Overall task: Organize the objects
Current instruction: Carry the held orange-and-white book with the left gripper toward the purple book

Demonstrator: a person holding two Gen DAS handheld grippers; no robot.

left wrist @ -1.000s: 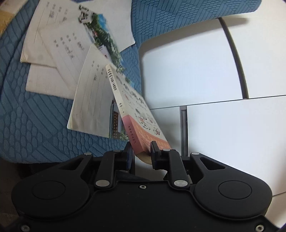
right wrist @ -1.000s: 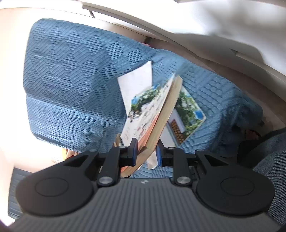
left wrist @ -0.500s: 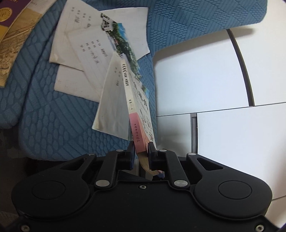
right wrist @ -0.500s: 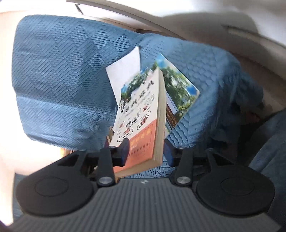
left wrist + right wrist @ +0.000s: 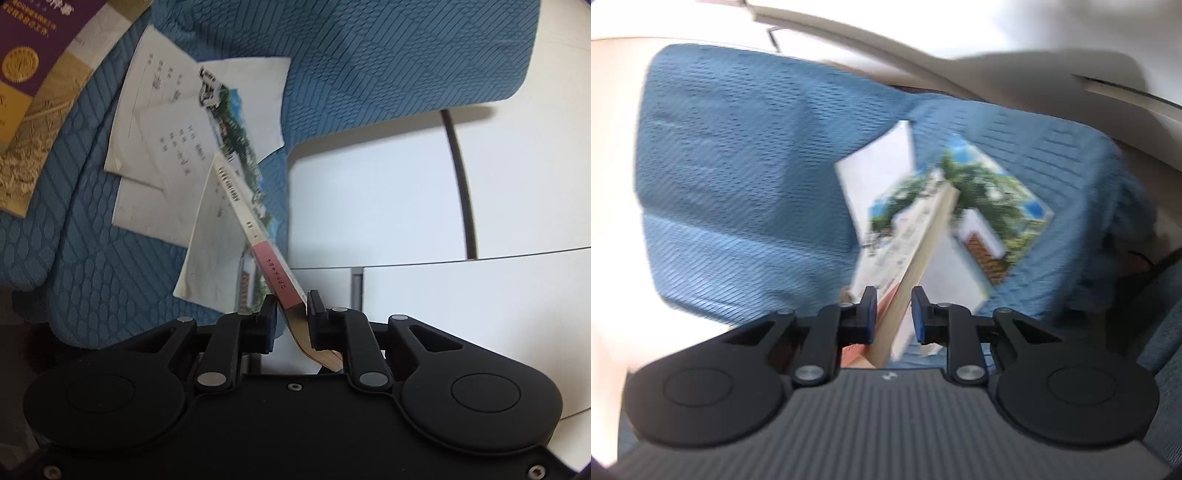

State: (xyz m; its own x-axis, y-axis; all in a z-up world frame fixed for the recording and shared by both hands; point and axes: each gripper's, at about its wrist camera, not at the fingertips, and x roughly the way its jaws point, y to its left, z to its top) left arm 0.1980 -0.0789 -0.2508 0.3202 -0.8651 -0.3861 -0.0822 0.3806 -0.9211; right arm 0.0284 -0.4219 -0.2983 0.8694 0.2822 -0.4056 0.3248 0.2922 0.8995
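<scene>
Paperback book point(image 5: 258, 236): pink-and-white spine, illustrated cover, tan page edges. Held edge-up between both grippers, long axis running forward from the jaws. Left gripper point(image 5: 291, 314) jaws pinch its spine corner; right gripper point(image 5: 894, 310) jaws straddle its page edge, contact uncertain. Ahead, beneath: loose papers point(image 5: 166, 147) on blue quilted cover point(image 5: 369, 66).

The left gripper point(image 5: 291, 317) is matte black plastic: two round-lobed housings, silver pivot pins on angled linkage arms, small screws near the bottom corners. The right gripper point(image 5: 894, 314) has the same black lobes and pins, blue-faced fingers point(image 5: 918, 312), and a grey ribbed body.
</scene>
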